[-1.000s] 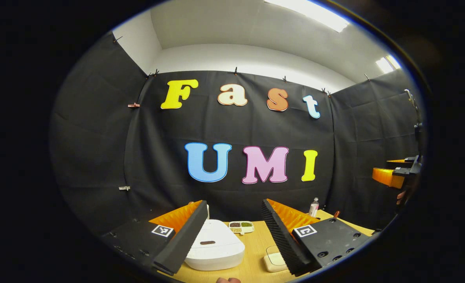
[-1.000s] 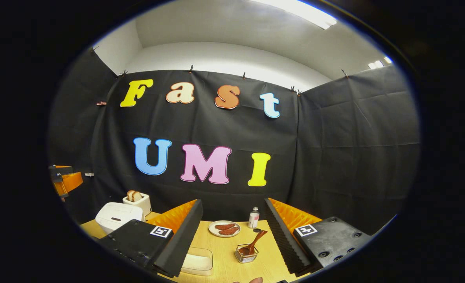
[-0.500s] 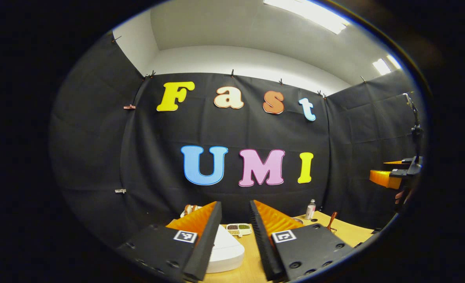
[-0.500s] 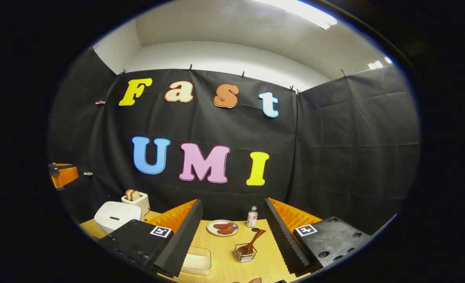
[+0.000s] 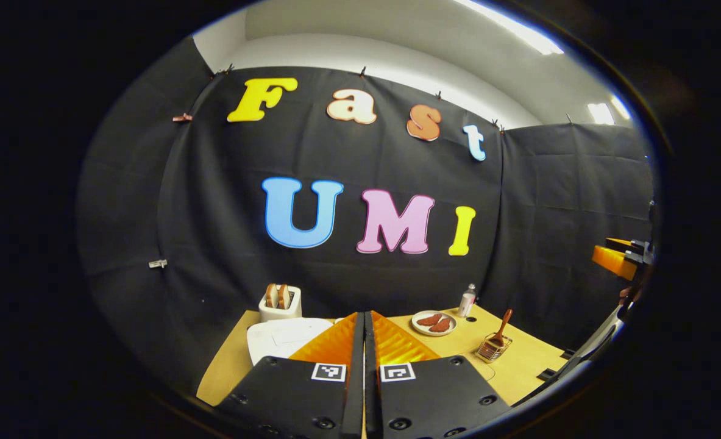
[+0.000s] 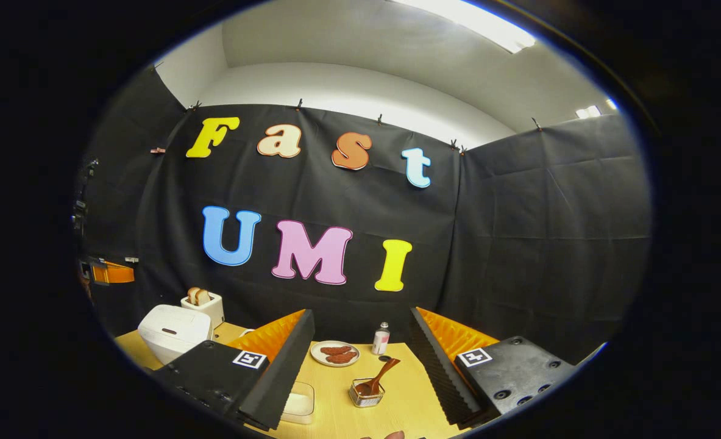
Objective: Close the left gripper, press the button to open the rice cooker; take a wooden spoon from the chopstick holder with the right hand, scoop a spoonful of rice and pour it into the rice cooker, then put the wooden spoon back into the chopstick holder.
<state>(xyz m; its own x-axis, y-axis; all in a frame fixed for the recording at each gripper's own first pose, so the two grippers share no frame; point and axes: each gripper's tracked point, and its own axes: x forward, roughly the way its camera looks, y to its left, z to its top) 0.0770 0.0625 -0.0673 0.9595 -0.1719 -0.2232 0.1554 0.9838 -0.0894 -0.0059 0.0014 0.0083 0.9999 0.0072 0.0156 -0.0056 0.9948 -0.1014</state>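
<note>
A: Left gripper?
B: Clenched on nothing, above the cooker, lid down. Next: press its button.
A: Right gripper?
B: Spread wide, holding nothing; the spoon stands in the holder just ahead.

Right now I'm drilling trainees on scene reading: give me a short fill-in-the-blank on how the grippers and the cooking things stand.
1. The left gripper has its fingers ____.
2. The right gripper has its fingers ____.
3. The wooden spoon stands in the ____.
4. The rice cooker has its lid ____.

Missing words: shut; open; chopstick holder; closed.
</note>
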